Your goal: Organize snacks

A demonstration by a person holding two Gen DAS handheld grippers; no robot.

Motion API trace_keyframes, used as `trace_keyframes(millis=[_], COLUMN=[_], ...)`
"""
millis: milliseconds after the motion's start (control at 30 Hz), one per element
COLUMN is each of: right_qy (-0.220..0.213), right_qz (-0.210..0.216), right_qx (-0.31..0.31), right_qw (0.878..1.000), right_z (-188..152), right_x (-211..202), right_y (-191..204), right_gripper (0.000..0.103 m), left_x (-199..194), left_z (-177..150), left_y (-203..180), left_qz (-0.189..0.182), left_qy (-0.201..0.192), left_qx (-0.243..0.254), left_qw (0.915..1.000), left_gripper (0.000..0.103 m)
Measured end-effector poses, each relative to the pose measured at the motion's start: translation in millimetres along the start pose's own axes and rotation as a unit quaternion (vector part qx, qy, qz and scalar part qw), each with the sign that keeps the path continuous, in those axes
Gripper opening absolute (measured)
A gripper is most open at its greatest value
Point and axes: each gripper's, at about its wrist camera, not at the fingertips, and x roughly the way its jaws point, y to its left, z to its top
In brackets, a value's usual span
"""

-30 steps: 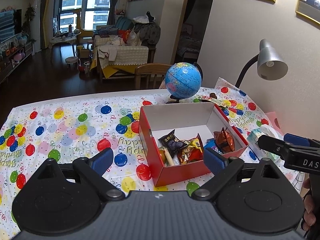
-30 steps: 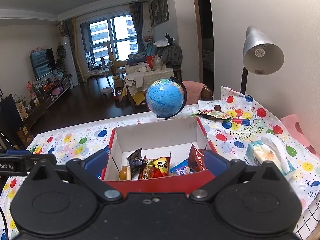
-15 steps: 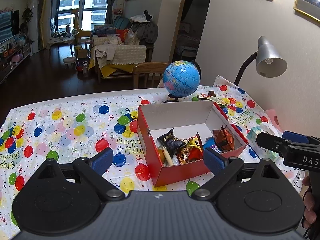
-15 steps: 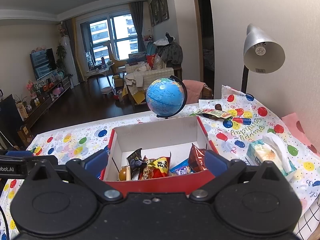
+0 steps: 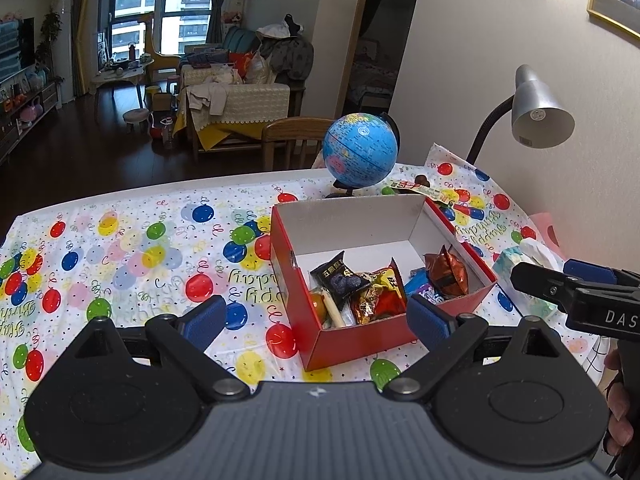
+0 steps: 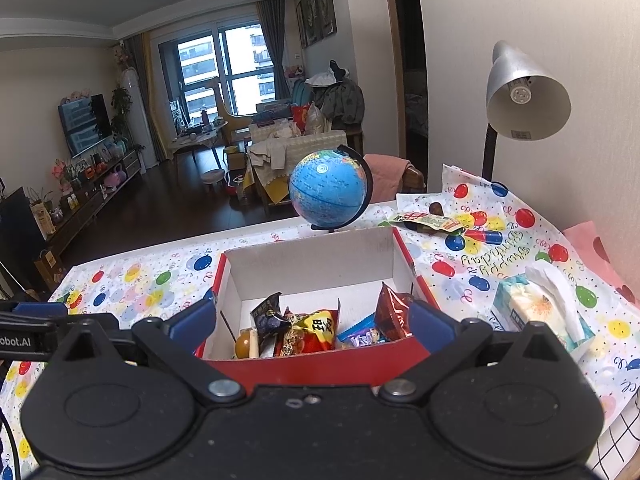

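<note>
A red box (image 5: 298, 280) with a white inside stands on the balloon tablecloth. It holds several snack packets: a black one (image 5: 339, 280), a red-gold one (image 5: 380, 298) and a brown one (image 5: 446, 270). The box (image 6: 304, 366) and its snacks (image 6: 316, 330) also show in the right wrist view. A flat snack packet (image 6: 426, 220) lies behind the box near the lamp. My left gripper (image 5: 316, 322) is open and empty, in front of the box's near left corner. My right gripper (image 6: 310, 326) is open and empty, its fingers straddling the box's near wall.
A blue globe (image 5: 360, 150) stands behind the box. A grey desk lamp (image 6: 524, 96) stands at the back right by the wall. A tissue pack (image 6: 536, 308) lies right of the box. A wooden chair (image 5: 292, 138) is behind the table.
My left gripper has drifted slightly, so the box sits a little further left in its view. The right gripper has barely moved. Both stay open.
</note>
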Motion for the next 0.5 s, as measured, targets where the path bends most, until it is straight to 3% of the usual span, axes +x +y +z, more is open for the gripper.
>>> trace_keyframes(millis=[500], right_qy=[0.001], right_qz=[0.000], right_qx=[0.003], right_qw=[1.000], right_z=[-1.7], right_x=[1.7], right_y=[-1.6], right_gripper=[0.103], left_x=[4.6], left_z=[-1.0], left_y=[-1.0], left_qz=[-0.006], left_qy=[0.002], left_qx=[-0.002], left_qw=[1.0000], left_gripper=[0.097])
